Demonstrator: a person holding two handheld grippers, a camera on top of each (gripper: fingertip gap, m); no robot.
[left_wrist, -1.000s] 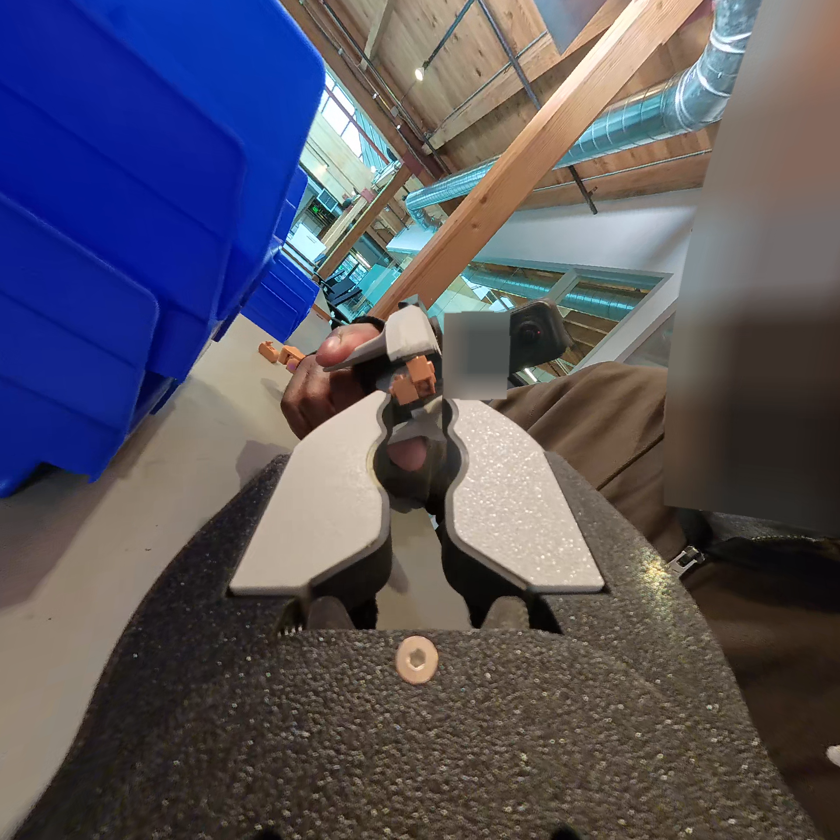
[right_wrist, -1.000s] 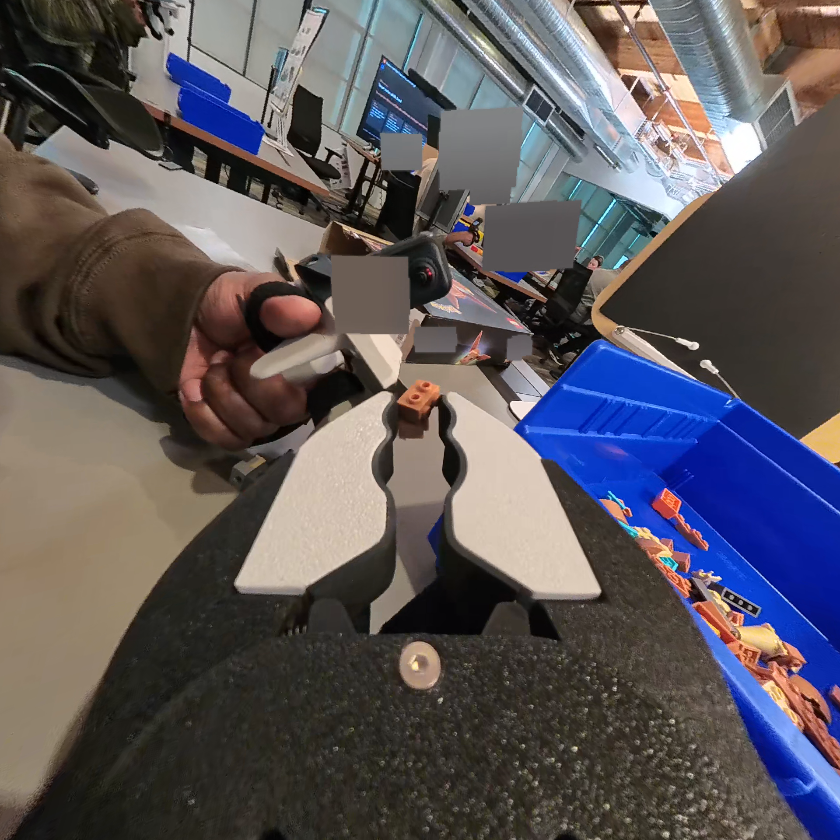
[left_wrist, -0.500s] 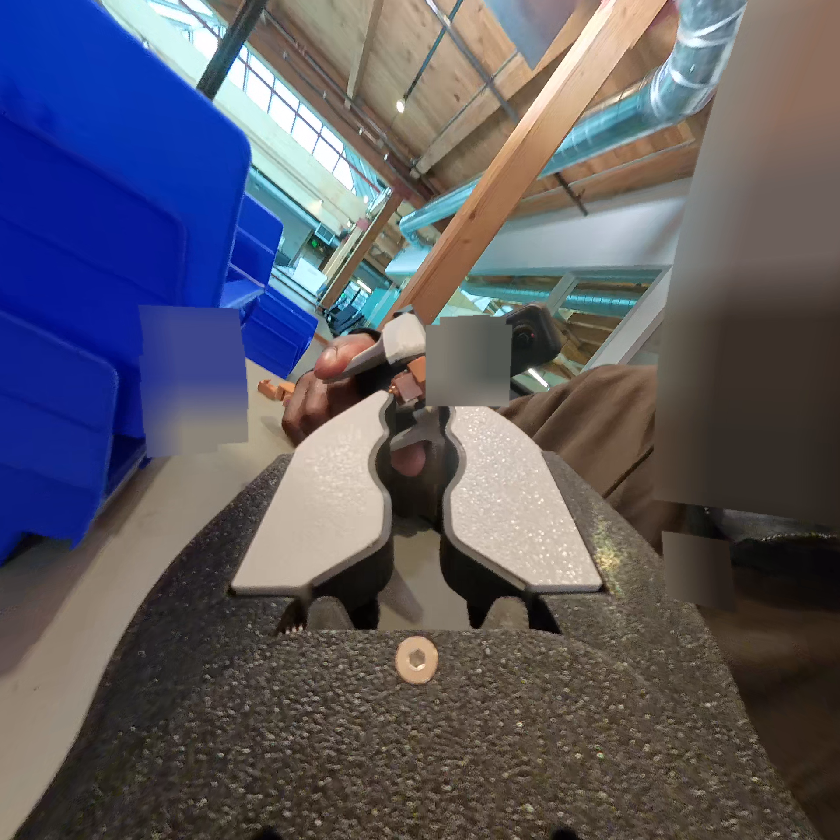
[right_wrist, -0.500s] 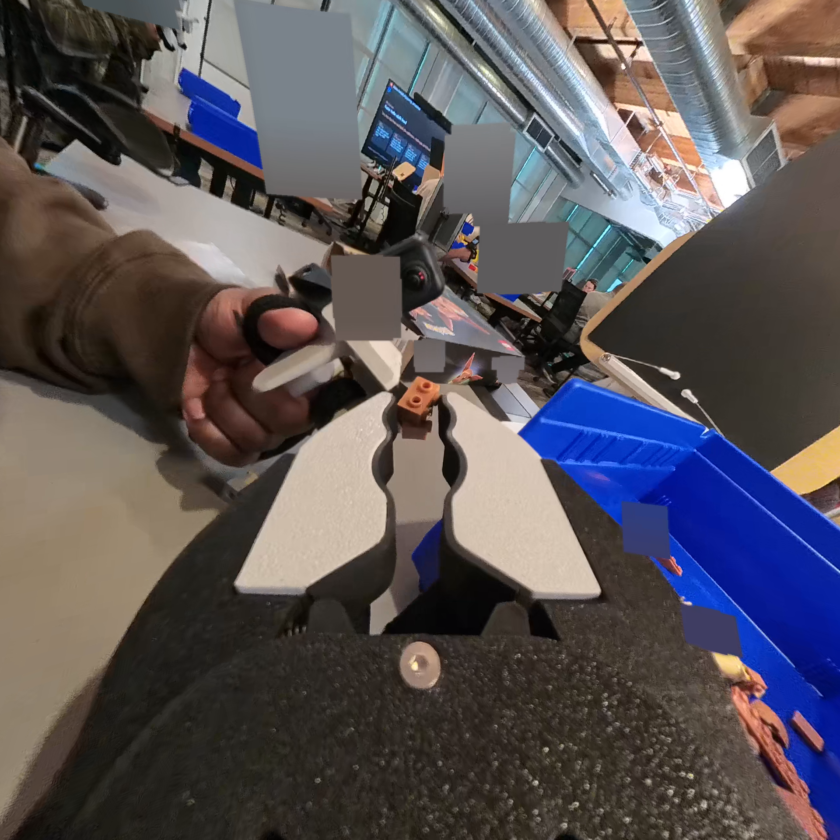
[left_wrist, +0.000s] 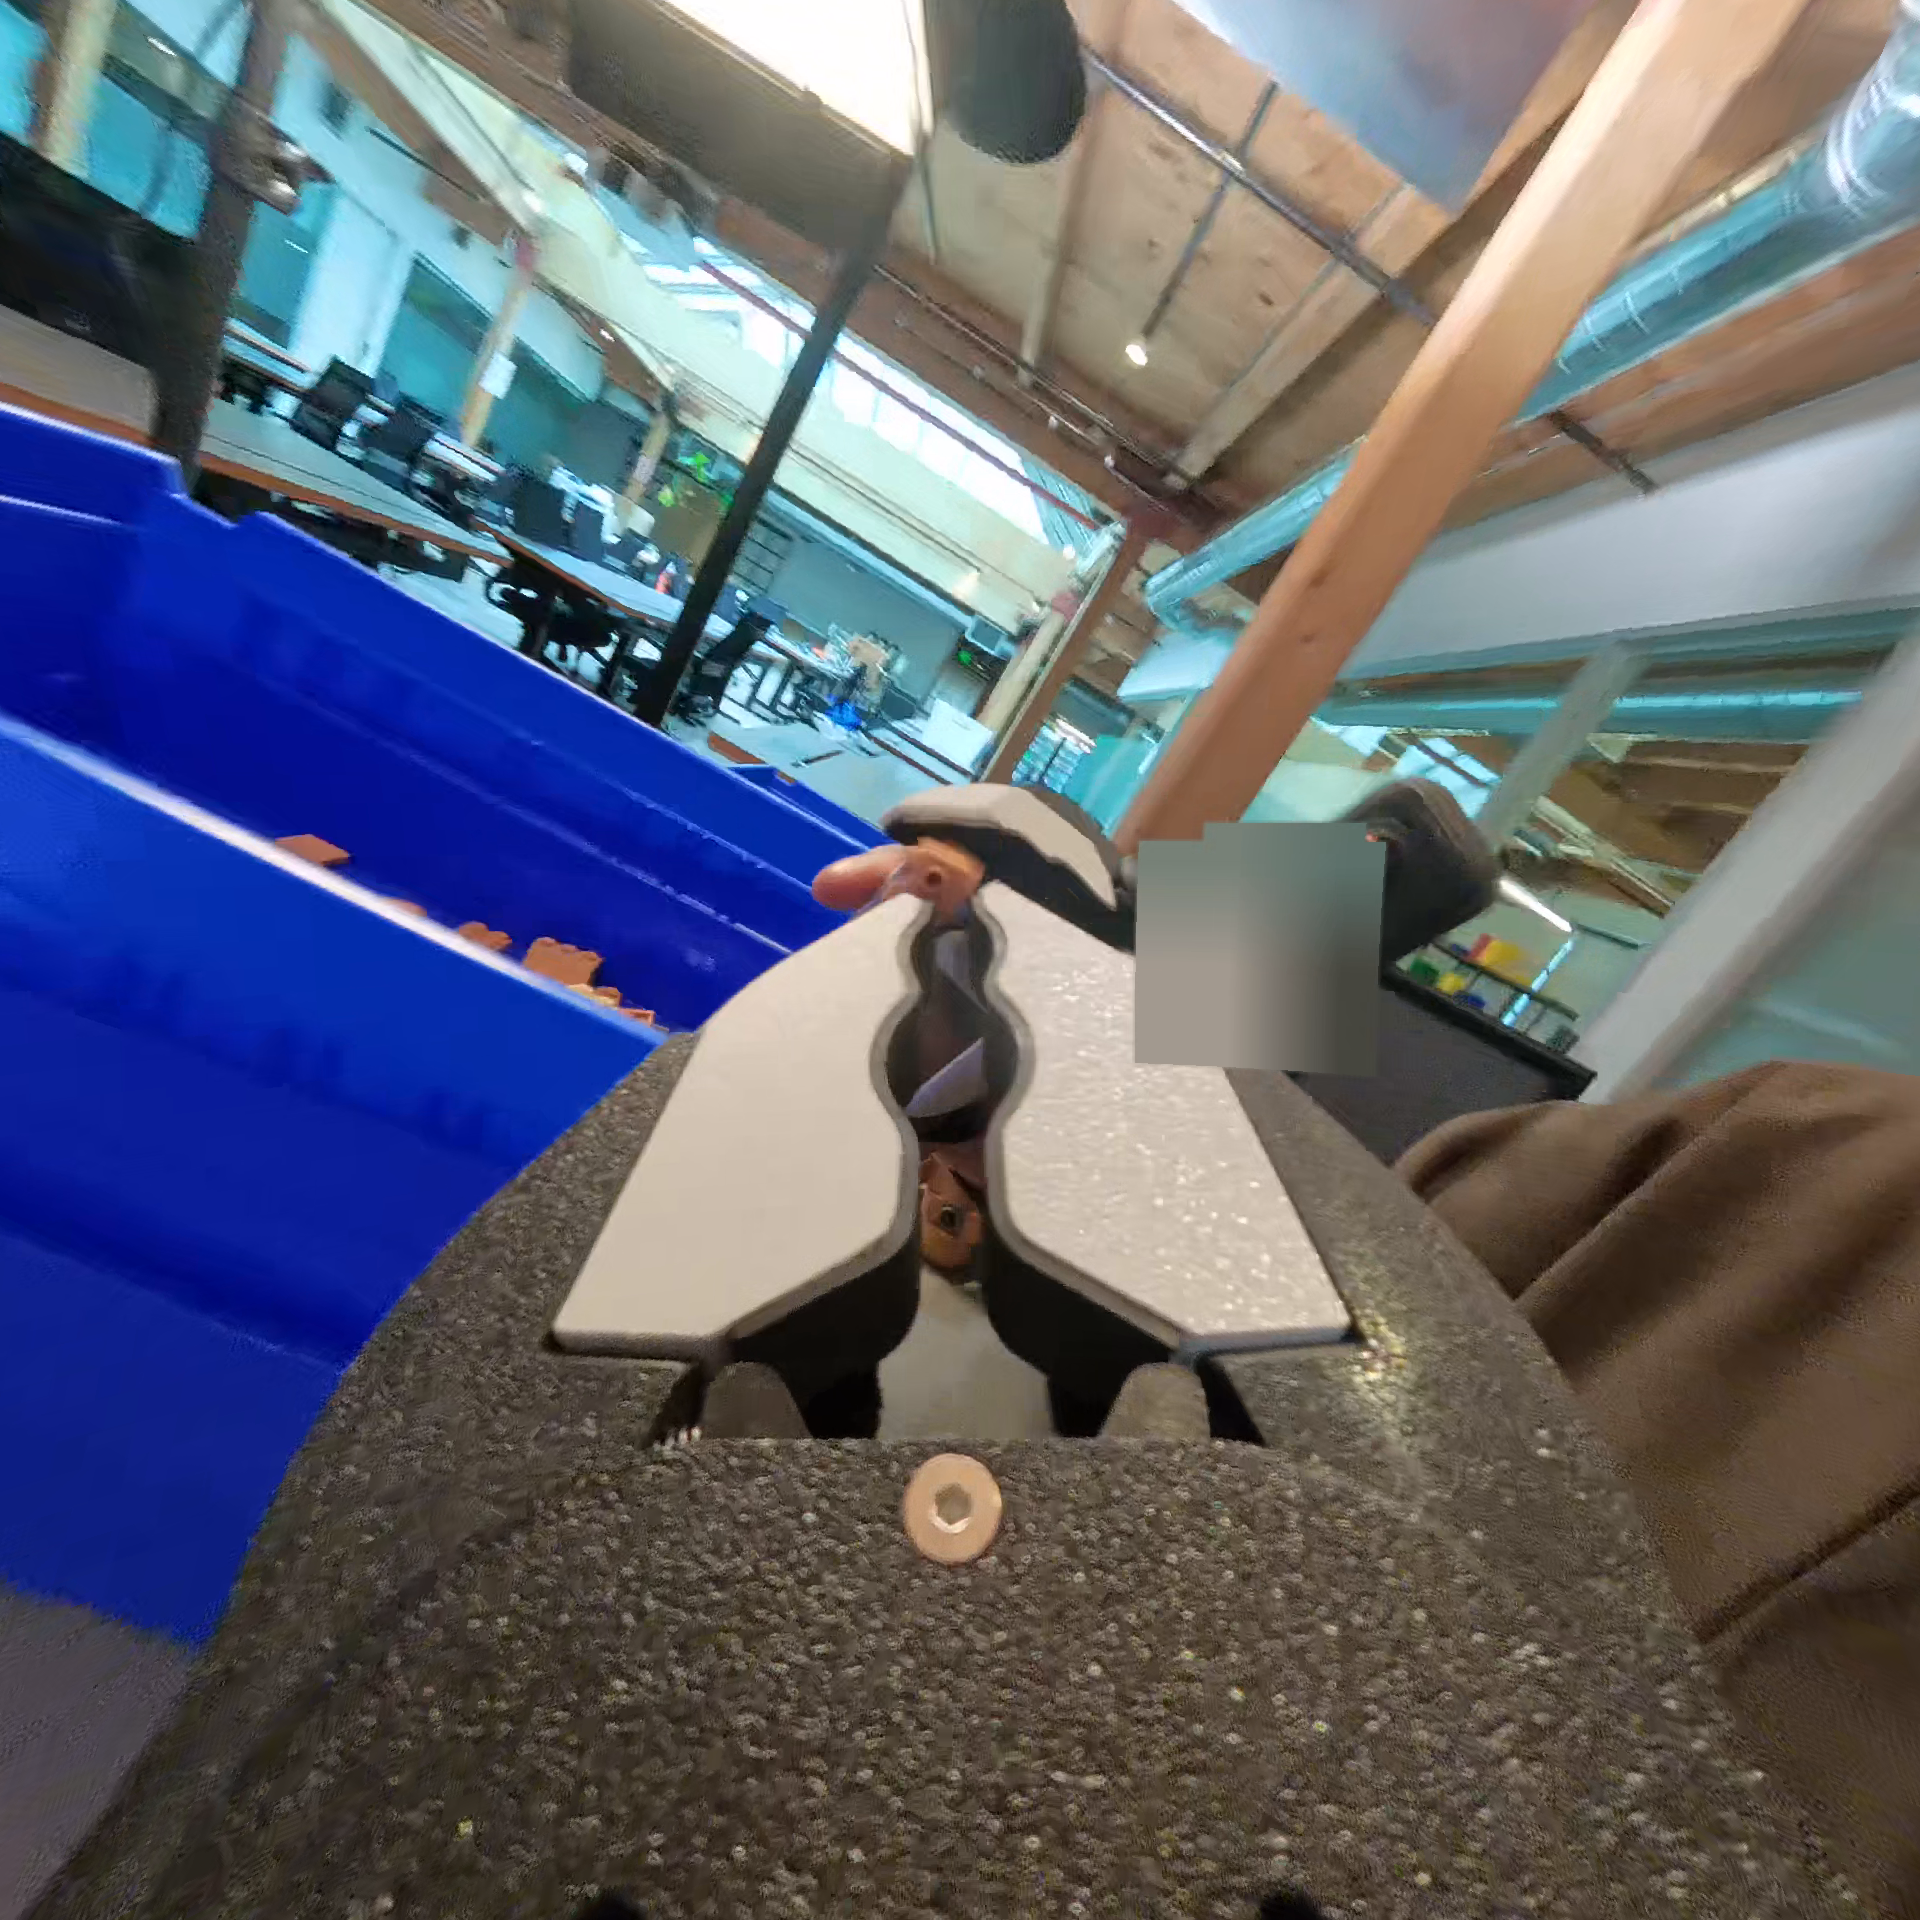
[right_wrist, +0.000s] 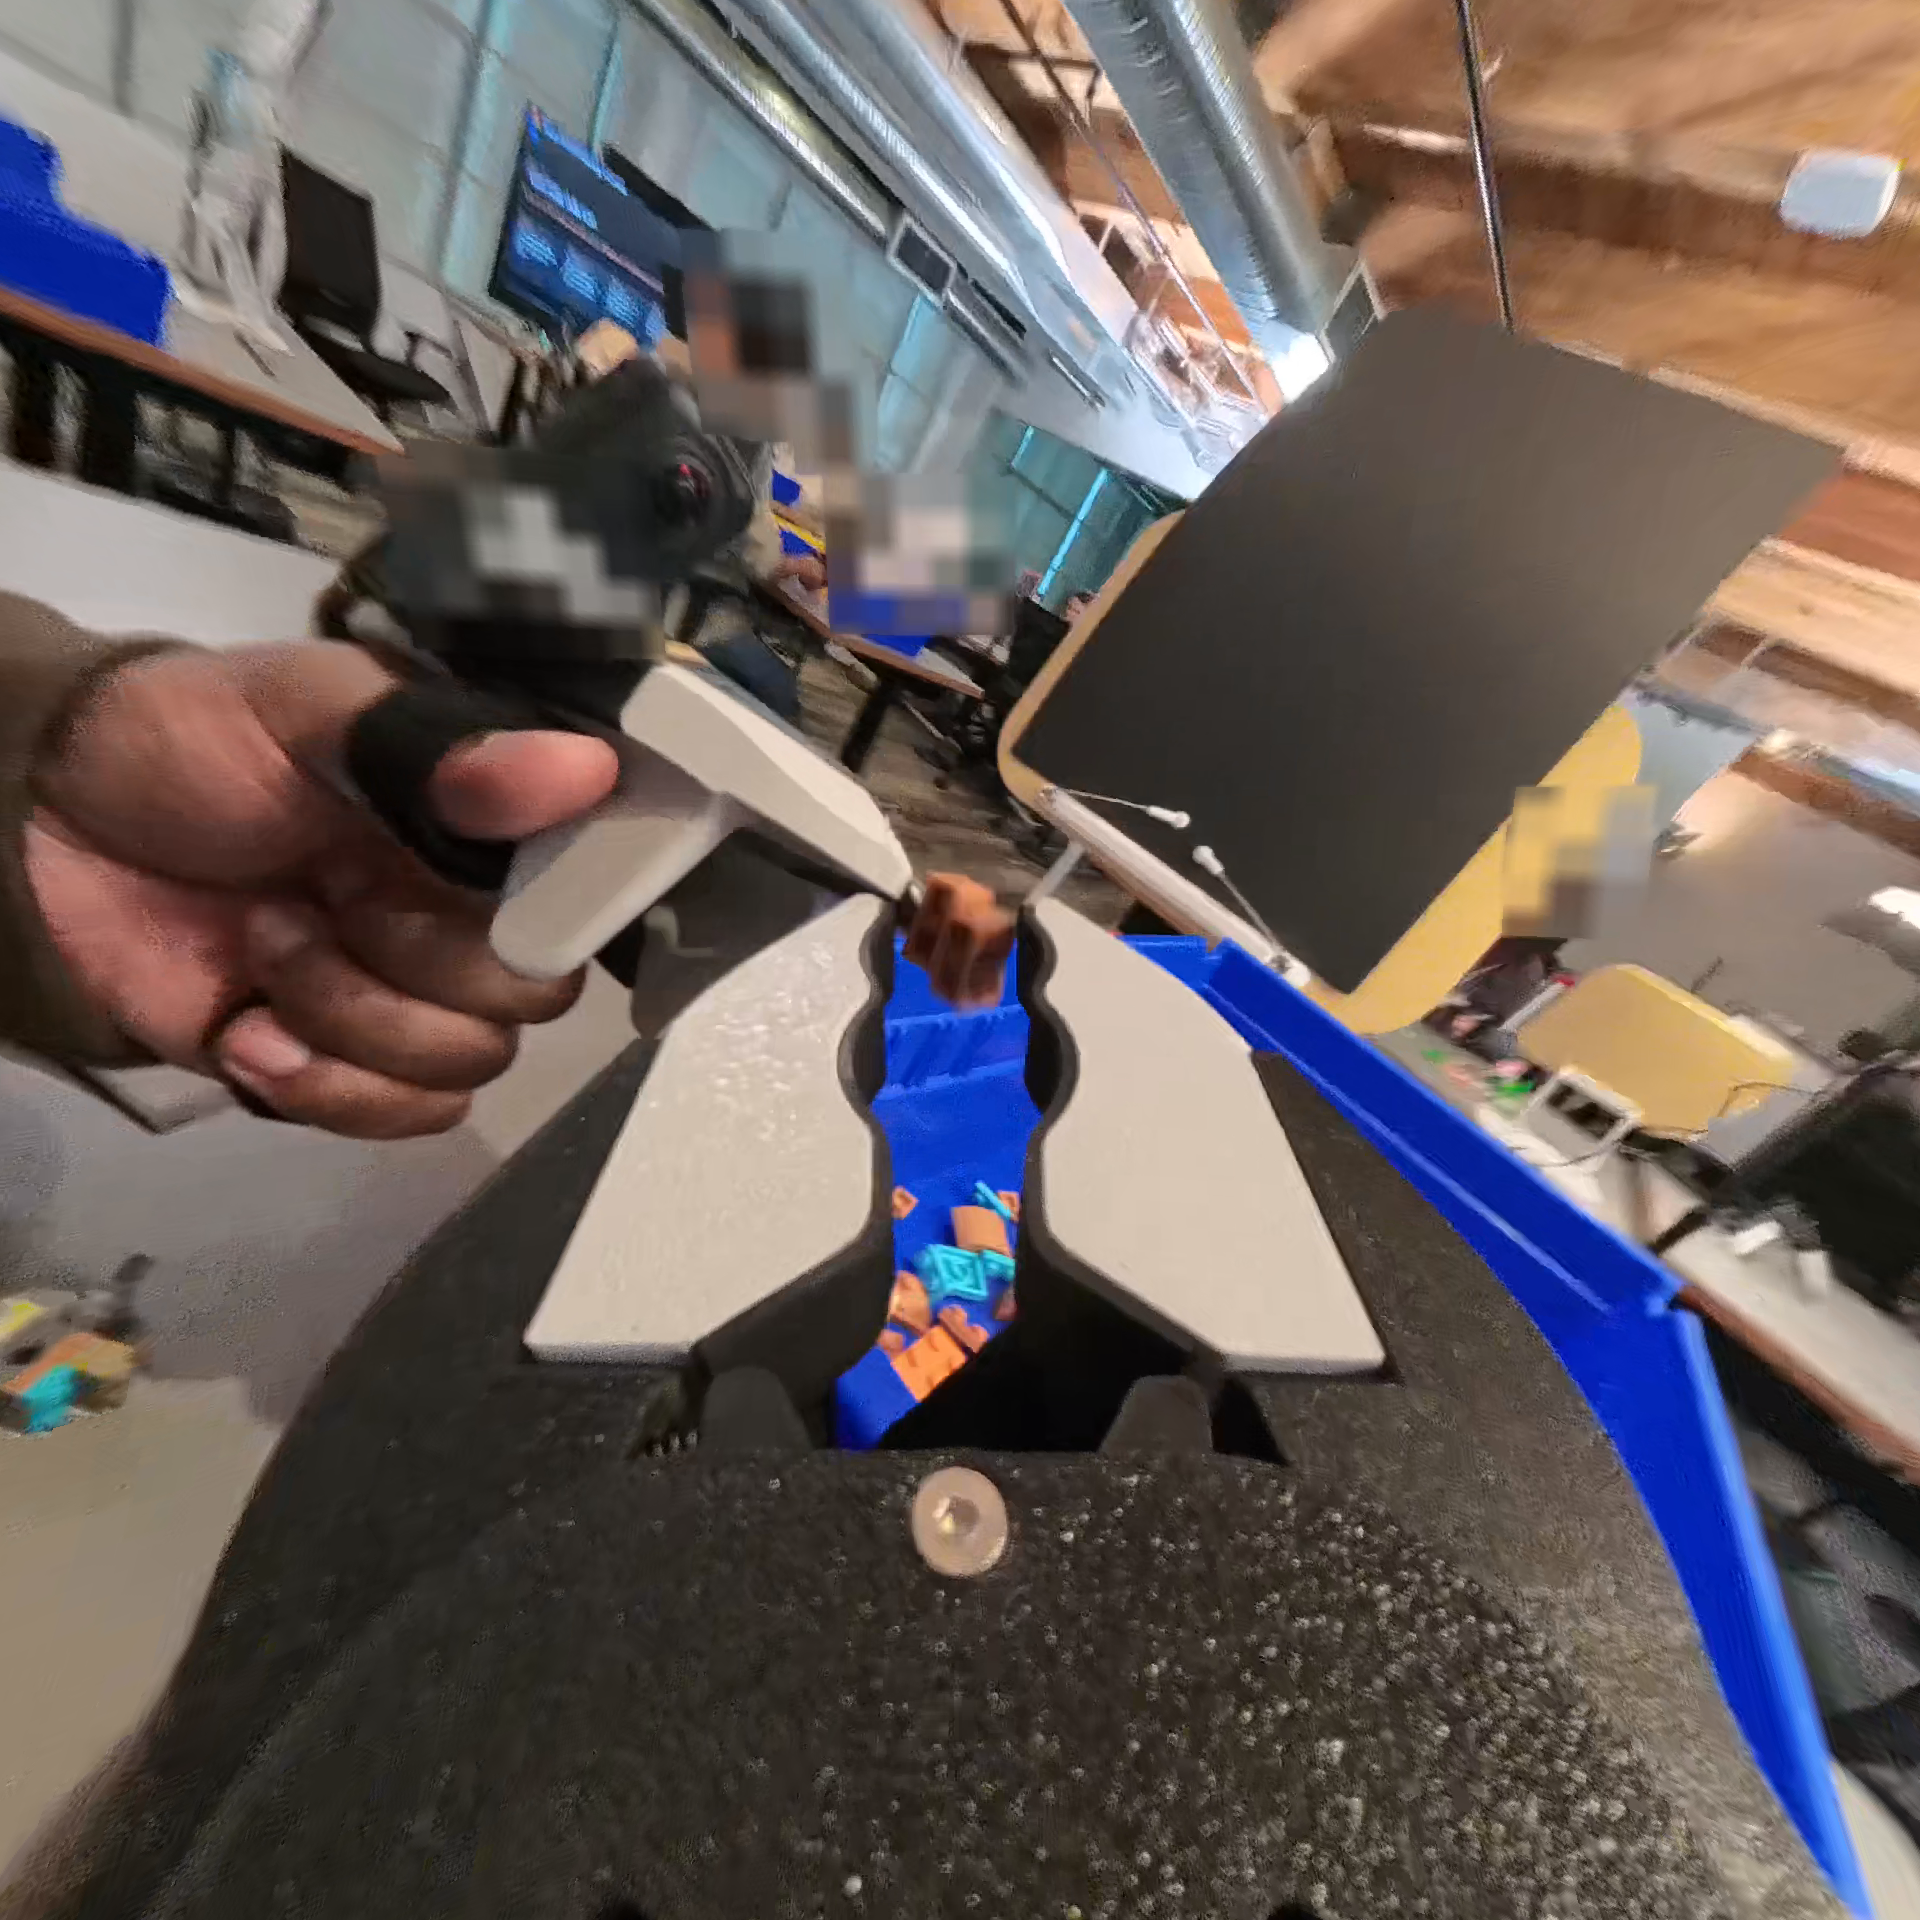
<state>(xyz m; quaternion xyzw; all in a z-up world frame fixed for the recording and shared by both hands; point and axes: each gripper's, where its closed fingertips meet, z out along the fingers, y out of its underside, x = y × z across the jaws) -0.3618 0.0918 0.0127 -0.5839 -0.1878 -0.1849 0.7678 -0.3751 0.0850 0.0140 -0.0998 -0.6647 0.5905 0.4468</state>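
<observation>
The right gripper (right_wrist: 956, 925) clamps a brown brick (right_wrist: 961, 945) at its very tips — a shallow hold — above a blue bin (right_wrist: 1403, 1081) of loose pieces. The left gripper (left_wrist: 940, 909) meets it from the left, its 2 jaws pinched almost closed on the brick's edge.

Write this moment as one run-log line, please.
left gripper: shut on brown brick | right gripper: shut on same brick | below: blue bin holding loose bricks
</observation>
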